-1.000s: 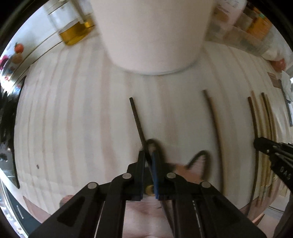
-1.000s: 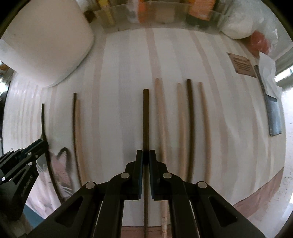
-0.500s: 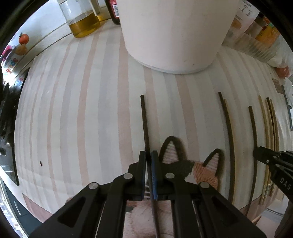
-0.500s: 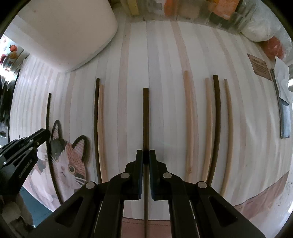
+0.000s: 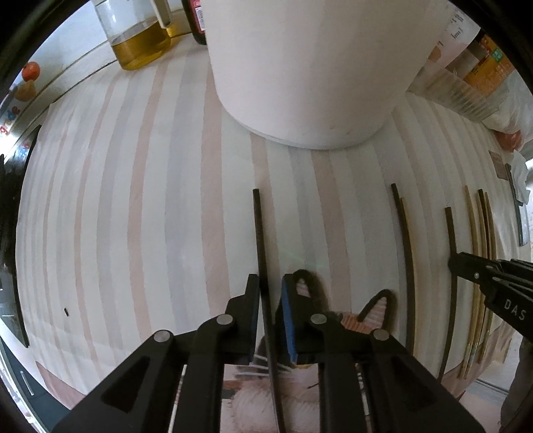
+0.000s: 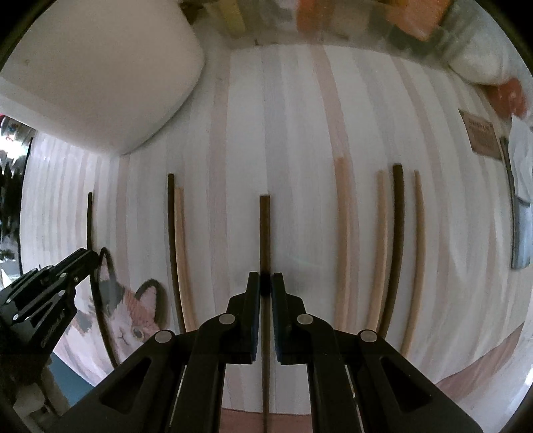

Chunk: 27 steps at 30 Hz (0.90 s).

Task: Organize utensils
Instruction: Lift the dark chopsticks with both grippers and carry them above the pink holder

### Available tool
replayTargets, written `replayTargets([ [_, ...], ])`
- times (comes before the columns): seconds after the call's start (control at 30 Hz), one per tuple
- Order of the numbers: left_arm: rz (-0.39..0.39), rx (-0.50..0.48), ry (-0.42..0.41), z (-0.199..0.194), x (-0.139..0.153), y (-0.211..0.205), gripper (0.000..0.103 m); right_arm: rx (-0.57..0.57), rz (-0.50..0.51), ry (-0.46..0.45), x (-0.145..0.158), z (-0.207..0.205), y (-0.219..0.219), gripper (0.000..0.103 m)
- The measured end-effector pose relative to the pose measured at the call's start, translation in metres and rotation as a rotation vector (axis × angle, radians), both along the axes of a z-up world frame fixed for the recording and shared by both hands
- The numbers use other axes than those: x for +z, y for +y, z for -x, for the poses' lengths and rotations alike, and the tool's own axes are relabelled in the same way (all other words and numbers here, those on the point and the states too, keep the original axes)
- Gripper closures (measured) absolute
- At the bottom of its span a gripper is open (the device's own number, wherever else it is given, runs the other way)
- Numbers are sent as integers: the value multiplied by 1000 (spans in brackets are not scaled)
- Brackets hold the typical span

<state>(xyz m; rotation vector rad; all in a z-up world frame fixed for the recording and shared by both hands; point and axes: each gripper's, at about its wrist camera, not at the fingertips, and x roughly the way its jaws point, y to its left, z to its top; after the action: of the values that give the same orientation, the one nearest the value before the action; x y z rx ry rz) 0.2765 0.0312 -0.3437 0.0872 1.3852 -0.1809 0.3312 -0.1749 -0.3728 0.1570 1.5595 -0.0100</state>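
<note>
The striped surface [image 6: 293, 133] carries chopsticks in rows below a white pot [image 5: 309, 66]. My left gripper [image 5: 270, 293] has just been opening, a thin dark chopstick [image 5: 259, 233] loose between its jaws. My right gripper [image 6: 266, 286] is clamped on a dark chopstick [image 6: 265, 226] at frame centre. One pair [image 6: 176, 246] seems matched at left; the four sticks [image 6: 383, 246] at right wait for sorting.

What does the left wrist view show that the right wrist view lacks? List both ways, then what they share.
Left wrist only: a jug of yellow oil, a dark bottle beside it, and a small orange ball at the far edge.
Right wrist only: the cat picture's face, with an eye.
Both: the white container, the striped cloth, the cat's ears and the row of chopsticks.
</note>
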Motion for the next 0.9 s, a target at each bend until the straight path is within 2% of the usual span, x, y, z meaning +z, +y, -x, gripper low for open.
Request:
replayTargets([
  [0.1, -8, -2, -2, -3, -1, -3, 91, -7, -2, -1, 2, -7, 1, 95],
  [0.23, -51, -36, -13, 5, -8, -28, 94, 2, -6, -4, 4, -10, 1, 96],
  [0.27, -45, -41, -10, 6, -9, -31, 100, 0, -5, -9, 5, -10, 1, 96],
  [0.37, -37, -32, -11, 12, -9, -35, 100, -13, -13, -36, 3, -6, 3, 97],
  [0.43, -21, -16, -11, 17, -7, -33, 100, -48, -57, -64, 3, 1, -1, 97],
  [0.63, 13, 4, -52, 38, 12, -26, 100, -77, -99, -163, 28, 21, -9, 97],
  [0.9, 48, 12, -153, 58, 58, -21, 100, -93, -111, -291, 73, 39, -15, 97],
])
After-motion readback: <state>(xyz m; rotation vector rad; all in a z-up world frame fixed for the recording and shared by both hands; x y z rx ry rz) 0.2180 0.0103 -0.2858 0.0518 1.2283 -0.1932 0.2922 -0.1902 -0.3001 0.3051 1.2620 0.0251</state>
